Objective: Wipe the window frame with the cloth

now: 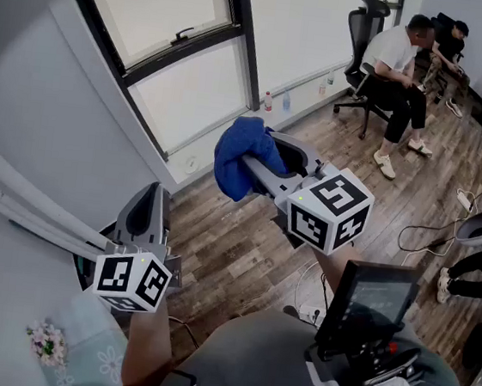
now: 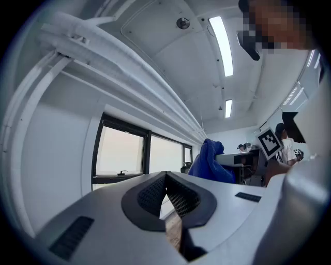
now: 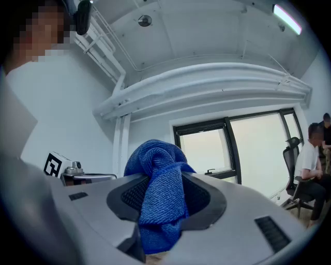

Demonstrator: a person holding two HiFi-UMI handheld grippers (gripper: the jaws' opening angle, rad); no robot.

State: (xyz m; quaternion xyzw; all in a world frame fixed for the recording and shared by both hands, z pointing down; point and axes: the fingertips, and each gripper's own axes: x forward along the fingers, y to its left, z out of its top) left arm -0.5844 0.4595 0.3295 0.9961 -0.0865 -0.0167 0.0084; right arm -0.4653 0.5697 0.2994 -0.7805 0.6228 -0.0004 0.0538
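Note:
The window's black frame (image 1: 183, 51) runs across the white wall at upper left, with a small handle on its middle bar; it also shows in the right gripper view as the black frame (image 3: 227, 150). My right gripper (image 1: 267, 152) is held level in mid-air, short of the window, shut on a bunched blue cloth (image 1: 241, 157). In the right gripper view the cloth (image 3: 158, 191) fills the gap between the pads and hangs below them. My left gripper (image 1: 147, 199) is lower and to the left, near the wall, shut with nothing in it (image 2: 166, 178).
White pipes (image 1: 16, 197) run along the wall at left. Small bottles (image 1: 269, 102) stand at the wall's base. A person sits on an office chair (image 1: 402, 68) at the back right. Cables (image 1: 426, 235) lie on the wood floor. A screen device (image 1: 371, 302) hangs at my chest.

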